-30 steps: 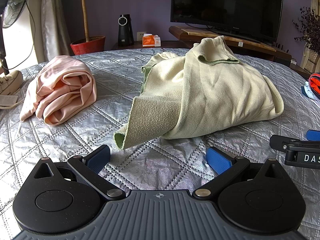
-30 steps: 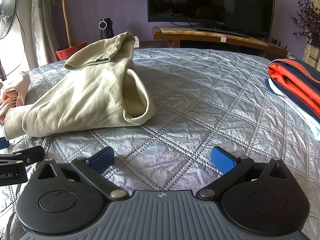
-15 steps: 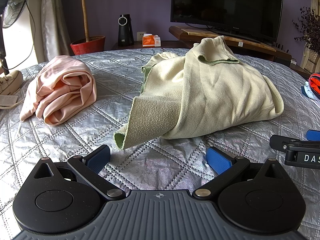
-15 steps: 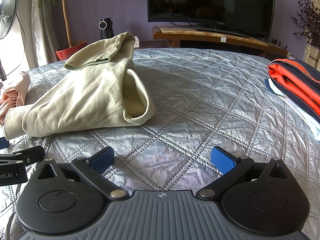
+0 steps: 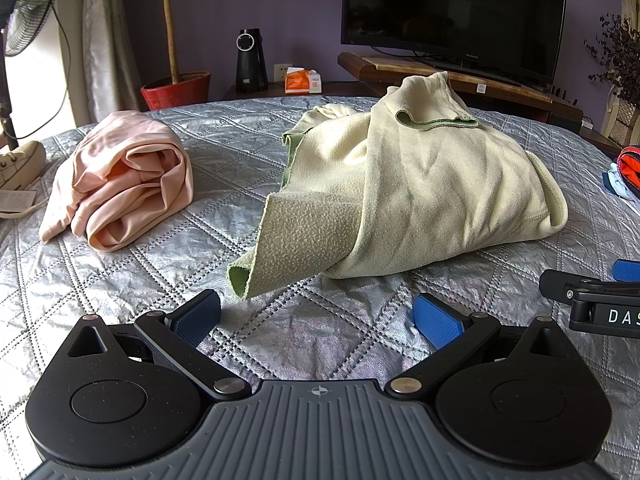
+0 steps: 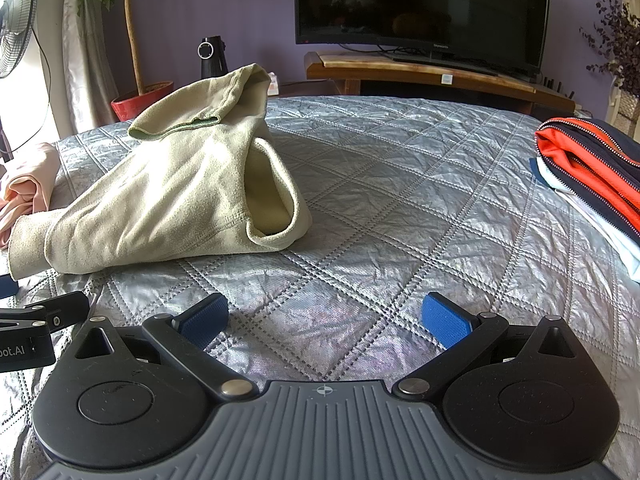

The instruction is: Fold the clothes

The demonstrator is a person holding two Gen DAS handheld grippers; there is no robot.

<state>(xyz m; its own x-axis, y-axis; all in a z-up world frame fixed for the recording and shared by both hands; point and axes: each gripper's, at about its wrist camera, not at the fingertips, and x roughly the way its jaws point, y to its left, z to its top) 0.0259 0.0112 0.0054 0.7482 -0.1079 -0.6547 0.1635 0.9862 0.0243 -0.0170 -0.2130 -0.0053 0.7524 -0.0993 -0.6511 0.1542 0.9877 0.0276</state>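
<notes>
A crumpled pale green fleece garment (image 5: 420, 196) lies heaped on the silver quilted bed (image 5: 160, 264); it also shows in the right wrist view (image 6: 180, 196). Its loose corner hangs just beyond my left gripper (image 5: 318, 314), which is open and empty, low over the quilt. My right gripper (image 6: 326, 320) is open and empty over bare quilt, to the right of the garment. A crumpled pink garment (image 5: 124, 184) lies at the left.
Folded orange, navy and white clothes (image 6: 592, 172) are stacked at the bed's right edge. Beyond the bed stand a TV (image 6: 420, 8) on a wooden stand, a red plant pot (image 5: 176, 90), a black speaker (image 5: 250, 60) and a fan (image 5: 24, 4).
</notes>
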